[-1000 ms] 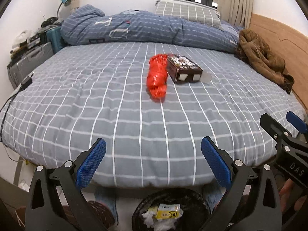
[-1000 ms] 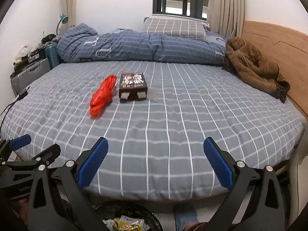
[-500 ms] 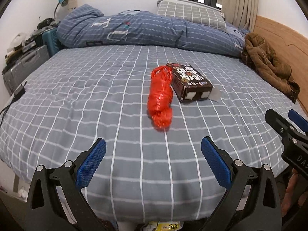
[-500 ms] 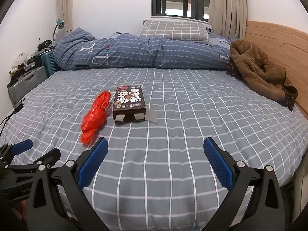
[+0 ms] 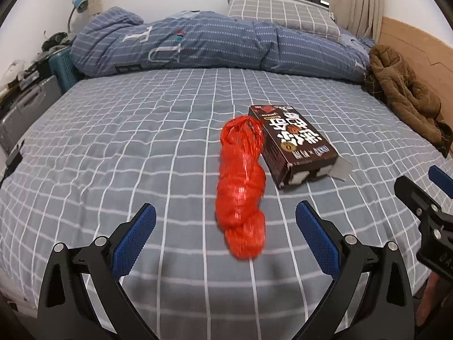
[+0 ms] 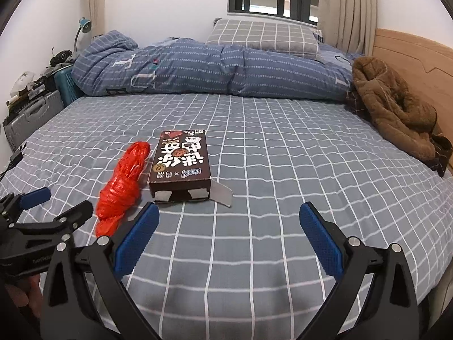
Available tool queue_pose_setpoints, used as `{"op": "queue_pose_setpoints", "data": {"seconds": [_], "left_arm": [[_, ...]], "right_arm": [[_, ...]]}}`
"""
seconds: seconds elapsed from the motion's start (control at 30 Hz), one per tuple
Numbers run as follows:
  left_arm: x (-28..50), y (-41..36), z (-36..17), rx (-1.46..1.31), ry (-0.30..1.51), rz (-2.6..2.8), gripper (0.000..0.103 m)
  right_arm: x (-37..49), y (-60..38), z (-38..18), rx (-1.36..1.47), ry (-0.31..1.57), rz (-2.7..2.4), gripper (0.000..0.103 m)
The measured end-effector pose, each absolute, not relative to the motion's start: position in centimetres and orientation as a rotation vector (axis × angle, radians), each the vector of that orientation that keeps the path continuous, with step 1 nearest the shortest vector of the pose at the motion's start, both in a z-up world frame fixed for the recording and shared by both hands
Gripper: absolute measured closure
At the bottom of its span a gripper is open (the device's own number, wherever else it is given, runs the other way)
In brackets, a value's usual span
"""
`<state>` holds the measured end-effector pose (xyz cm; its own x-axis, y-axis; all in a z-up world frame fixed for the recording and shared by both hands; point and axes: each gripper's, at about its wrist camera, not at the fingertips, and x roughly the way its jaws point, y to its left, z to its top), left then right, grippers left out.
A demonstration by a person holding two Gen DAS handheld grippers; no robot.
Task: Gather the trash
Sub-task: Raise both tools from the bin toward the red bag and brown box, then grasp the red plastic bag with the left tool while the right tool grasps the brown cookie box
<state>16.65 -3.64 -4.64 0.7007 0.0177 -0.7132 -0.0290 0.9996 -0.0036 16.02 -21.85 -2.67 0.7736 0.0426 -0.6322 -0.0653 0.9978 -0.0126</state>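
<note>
Two pieces lie mid-frame on the bed (image 5: 113,147): a soft, light red mesh bag (image 5: 240,187), best pinched at its bunched middle, touching a stiff box (image 5: 294,144). Your left gripper (image 5: 225,238) and right gripper (image 6: 229,238) gape wide, empty.

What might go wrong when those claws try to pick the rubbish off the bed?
The red plastic bag is loose and crinkly, so the open left gripper might pinch only a fold and let it slip. It lies right beside the dark box, which could get nudged. The soft bedsheet might get pinched too.
</note>
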Motion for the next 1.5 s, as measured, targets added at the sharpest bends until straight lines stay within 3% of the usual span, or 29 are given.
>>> {"op": "queue_pose_setpoints", "data": {"seconds": [0.2,0.4,0.53,0.6,0.83,1.23,1.3,1.5], "left_arm": [[20.7,-3.9,-6.3,0.007,0.850,0.014,0.011],[23.6,-3.6,-8.3,-0.006,0.926,-0.005,0.025],[25.1,-3.6,-9.2,-0.026,0.978,-0.061,0.057],[25.2,-3.1,-8.8,-0.028,0.966,-0.064,0.061],[25.7,-0.2,-6.7,-0.025,0.898,0.012,0.061],[26.0,0.9,-7.5,-0.041,0.920,0.012,0.061],[25.9,1.0,-7.6,-0.045,0.923,0.009,0.061],[25.6,1.0,-7.3,-0.049,0.915,0.008,0.061]], "right_arm": [[19.5,-21.5,-3.1,-0.045,0.702,0.071,0.008],[23.6,-20.3,-3.8,-0.063,0.734,0.100,0.008],[25.9,-19.1,-4.7,-0.074,0.765,0.134,0.008],[26.7,-18.5,-5.1,-0.070,0.781,0.156,0.008],[28.7,-15.8,-6.8,-0.065,0.844,0.201,0.008],[29.9,-13.7,-10.1,-0.089,0.915,0.181,0.008],[29.6,-14.0,-10.2,-0.064,0.904,0.185,0.015],[28.6,-14.5,-8.8,-0.062,0.864,0.161,0.015]]}}
